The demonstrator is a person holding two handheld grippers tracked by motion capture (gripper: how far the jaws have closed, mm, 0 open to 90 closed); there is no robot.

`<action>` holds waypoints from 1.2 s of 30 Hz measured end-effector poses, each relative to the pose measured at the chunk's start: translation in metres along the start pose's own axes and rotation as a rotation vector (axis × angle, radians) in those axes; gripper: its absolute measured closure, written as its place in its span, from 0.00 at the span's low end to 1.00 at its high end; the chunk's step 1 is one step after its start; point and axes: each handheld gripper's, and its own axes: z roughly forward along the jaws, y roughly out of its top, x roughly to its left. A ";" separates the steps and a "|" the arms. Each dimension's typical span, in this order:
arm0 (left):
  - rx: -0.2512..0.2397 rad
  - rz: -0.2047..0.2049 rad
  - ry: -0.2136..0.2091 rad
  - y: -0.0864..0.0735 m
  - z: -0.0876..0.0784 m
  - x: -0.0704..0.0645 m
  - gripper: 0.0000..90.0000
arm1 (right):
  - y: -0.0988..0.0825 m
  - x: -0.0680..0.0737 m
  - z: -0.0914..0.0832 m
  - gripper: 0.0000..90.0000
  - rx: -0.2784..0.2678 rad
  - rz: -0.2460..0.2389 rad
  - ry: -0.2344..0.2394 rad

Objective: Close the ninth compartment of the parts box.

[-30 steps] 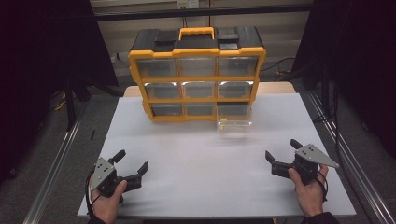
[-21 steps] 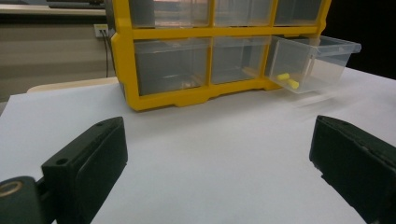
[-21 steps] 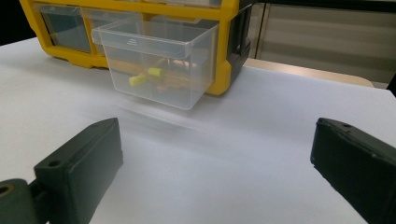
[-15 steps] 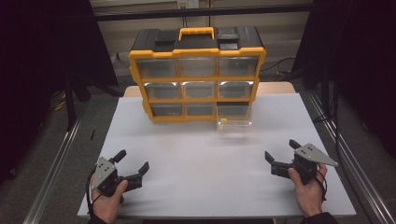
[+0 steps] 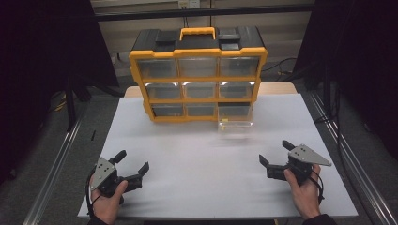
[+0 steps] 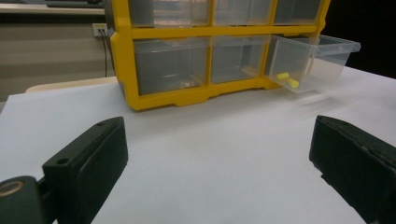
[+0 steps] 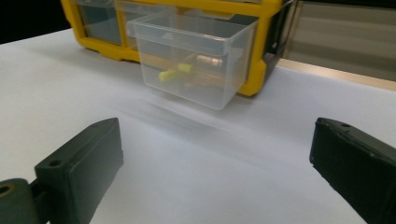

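A yellow and black organizer cabinet (image 5: 197,70) with clear drawers stands at the back of the white table (image 5: 206,164). Its bottom right drawer (image 5: 234,123) is pulled out, and two small yellow pieces (image 7: 175,71) lie inside it. The same drawer (image 6: 310,60) and yellow pieces (image 6: 287,79) appear in the left gripper view. My left gripper (image 5: 132,164) rests near the front left of the table, open, nothing between its jaws. At the front right my right gripper (image 5: 275,153) is likewise open and empty. Both point toward the cabinet from well short of it.
Metal rails (image 5: 56,164) run along both sides of the table. A wooden surface (image 5: 277,88) shows behind the white sheet. Dark curtains flank the scene, and a wall socket (image 6: 99,29) sits behind the cabinet.
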 end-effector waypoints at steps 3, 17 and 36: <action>0.001 0.003 -0.004 0.000 0.000 -0.001 0.05 | 0.001 0.001 0.000 0.00 -0.014 -0.005 0.059; 0.006 0.006 -0.013 -0.001 0.002 -0.002 0.05 | 0.018 0.010 0.016 0.03 -0.002 -0.051 0.152; 0.009 0.017 -0.022 -0.001 0.004 -0.002 0.05 | 0.035 0.026 0.037 0.19 0.005 -0.097 0.257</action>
